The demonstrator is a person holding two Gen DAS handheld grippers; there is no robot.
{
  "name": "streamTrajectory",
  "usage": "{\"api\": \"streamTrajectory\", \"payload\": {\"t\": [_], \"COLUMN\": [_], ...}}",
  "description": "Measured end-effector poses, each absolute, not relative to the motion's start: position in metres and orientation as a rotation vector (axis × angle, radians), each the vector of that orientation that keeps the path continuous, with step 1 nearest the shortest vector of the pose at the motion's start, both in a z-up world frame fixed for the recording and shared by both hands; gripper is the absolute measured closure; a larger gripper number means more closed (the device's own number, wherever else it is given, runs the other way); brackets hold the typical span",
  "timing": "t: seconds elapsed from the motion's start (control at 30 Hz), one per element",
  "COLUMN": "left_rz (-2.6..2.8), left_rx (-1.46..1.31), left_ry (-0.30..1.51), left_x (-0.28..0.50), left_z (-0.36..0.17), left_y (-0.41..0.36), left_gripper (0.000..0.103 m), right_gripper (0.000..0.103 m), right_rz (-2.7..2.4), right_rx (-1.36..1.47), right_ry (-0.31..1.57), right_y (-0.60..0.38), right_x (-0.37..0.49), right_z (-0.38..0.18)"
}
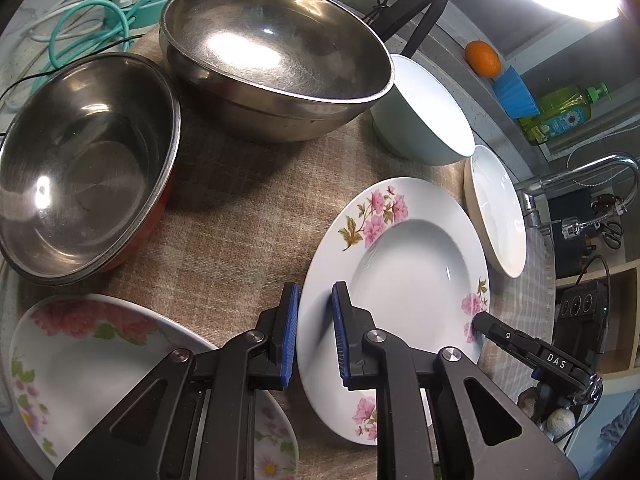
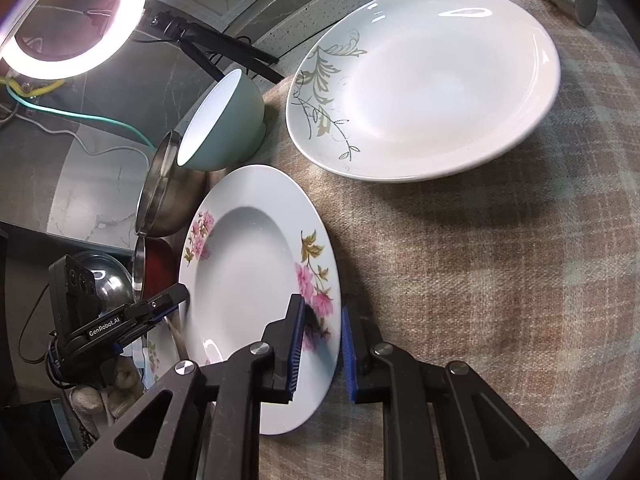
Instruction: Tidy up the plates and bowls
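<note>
White porcelain with pink flowers on its rim, the deep plate [image 1: 400,276] lies on the checked cloth [image 1: 240,216] that covers the worktop, and both grippers straddle its edge from opposite sides. The left gripper [image 1: 316,336] has one blue pad under the rim and one above it; its jaws stand narrow around the rim, but whether the pads press cannot be told. The right gripper [image 2: 320,344] has its pads either side of the opposite rim in the same way, with a slim gap showing at the outer pad.

Just beside this plate lies a second flowered plate [image 1: 92,364], and across the cloth a white plate with a grey leaf pattern [image 2: 424,84]. Behind stand a pale green bowl [image 1: 420,112], a large steel bowl [image 1: 276,56] and a red-sided steel bowl [image 1: 84,168].
</note>
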State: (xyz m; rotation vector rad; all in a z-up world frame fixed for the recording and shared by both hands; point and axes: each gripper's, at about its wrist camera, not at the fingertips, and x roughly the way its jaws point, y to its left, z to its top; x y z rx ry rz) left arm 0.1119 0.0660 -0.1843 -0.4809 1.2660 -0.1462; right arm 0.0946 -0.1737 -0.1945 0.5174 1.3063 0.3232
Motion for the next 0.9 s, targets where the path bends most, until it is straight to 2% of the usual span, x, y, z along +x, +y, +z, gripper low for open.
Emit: {"api": "streamTrajectory", "payload": {"t": [0.9], "left_rz": [-0.153], "left_rx": [-0.442], "left_ry": [1.269], "left_x": [0.086], "left_z": [-0.181], "left_y": [0.044], "left_gripper": [0.088], "right_gripper": [0.087], "right_rz": [0.307], "right_rx": [0.442], "right_ry": [1.285], "right_y": [-0.178], "right_x": [0.073], "right_z": [-0.182]}}
